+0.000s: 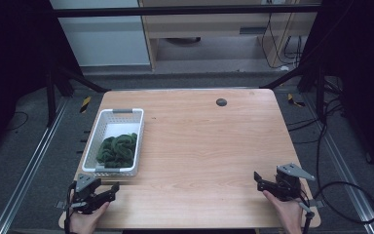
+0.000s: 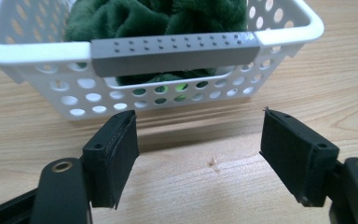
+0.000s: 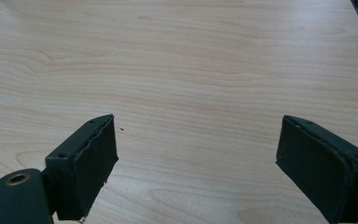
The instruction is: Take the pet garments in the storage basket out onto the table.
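Observation:
A white perforated basket (image 1: 108,118) with grey handles stands at the table's left side, and a crumpled dark green cloth (image 1: 118,149) lies in its near half. My left gripper (image 1: 111,191) rests at the front left corner, just short of the basket, open and empty. In the left gripper view the basket (image 2: 279,25) and its grey handle (image 2: 175,52) loom close beyond the gripper (image 2: 199,154), with the green cloth (image 2: 144,18) inside. My right gripper (image 1: 257,179) sits at the front right, open with nothing between its fingers; its own view shows the gripper (image 3: 196,163) over bare wood.
The light wooden table (image 1: 204,141) has a small dark round cap (image 1: 221,102) near its far edge. Black frame bars and cables run around the table, and a cable trails off the right gripper toward the floor.

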The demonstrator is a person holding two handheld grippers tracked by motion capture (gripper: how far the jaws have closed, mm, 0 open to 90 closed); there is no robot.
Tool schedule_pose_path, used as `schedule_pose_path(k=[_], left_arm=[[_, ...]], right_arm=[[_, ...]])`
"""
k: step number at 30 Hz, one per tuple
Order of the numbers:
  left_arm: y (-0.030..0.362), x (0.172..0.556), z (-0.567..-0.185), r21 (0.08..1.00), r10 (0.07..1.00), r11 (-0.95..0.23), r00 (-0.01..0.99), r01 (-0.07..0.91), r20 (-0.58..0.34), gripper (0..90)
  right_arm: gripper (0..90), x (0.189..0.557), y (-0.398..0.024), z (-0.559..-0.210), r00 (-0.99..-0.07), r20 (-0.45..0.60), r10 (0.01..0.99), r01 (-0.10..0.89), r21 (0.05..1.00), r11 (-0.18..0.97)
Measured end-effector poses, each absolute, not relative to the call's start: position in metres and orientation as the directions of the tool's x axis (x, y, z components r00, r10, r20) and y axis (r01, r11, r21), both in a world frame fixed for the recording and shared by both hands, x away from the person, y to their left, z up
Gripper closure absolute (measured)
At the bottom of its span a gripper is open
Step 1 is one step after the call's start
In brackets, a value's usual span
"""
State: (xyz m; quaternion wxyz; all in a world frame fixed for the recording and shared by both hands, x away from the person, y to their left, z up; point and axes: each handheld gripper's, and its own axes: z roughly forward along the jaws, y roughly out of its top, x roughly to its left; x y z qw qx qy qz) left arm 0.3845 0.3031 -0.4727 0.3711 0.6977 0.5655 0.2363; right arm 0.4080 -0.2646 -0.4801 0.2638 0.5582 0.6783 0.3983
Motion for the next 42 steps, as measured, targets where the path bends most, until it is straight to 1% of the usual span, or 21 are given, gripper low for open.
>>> schedule_pose_path(k=[3,13,21,27,37,42], left_arm=[[0.305,0.381,-0.468,0.795,0.965,-0.075,0.244,0.602,-0.094,25.8],[0.311,0.376,-0.453,0.824,0.96,-0.052,0.254,0.565,-0.114,22.5],[0.312,0.375,-0.44,0.837,0.956,-0.046,0.266,0.546,-0.121,21.7],[0.317,0.378,-0.432,0.84,0.952,-0.046,0.279,0.541,-0.128,20.9],[0.319,0.388,-0.416,0.841,0.942,-0.061,0.31,0.538,-0.13,19.6],[0.316,0.398,-0.401,0.854,0.937,-0.074,0.329,0.515,-0.117,19.3]], right_arm=[[12.1,0.407,-0.268,-0.482,-0.237,0.091,0.967,0.559,0.827,0.059],[11.5,0.4,-0.267,-0.48,-0.246,0.062,0.967,0.543,0.835,0.084],[11.0,0.399,-0.266,-0.48,-0.25,0.054,0.967,0.542,0.835,0.093],[10.4,0.4,-0.264,-0.48,-0.259,0.039,0.965,0.541,0.833,0.111],[9.7,0.401,-0.265,-0.48,-0.255,0.041,0.966,0.545,0.831,0.108],[9.6,0.4,-0.266,-0.478,-0.254,0.043,0.966,0.537,0.837,0.104]])
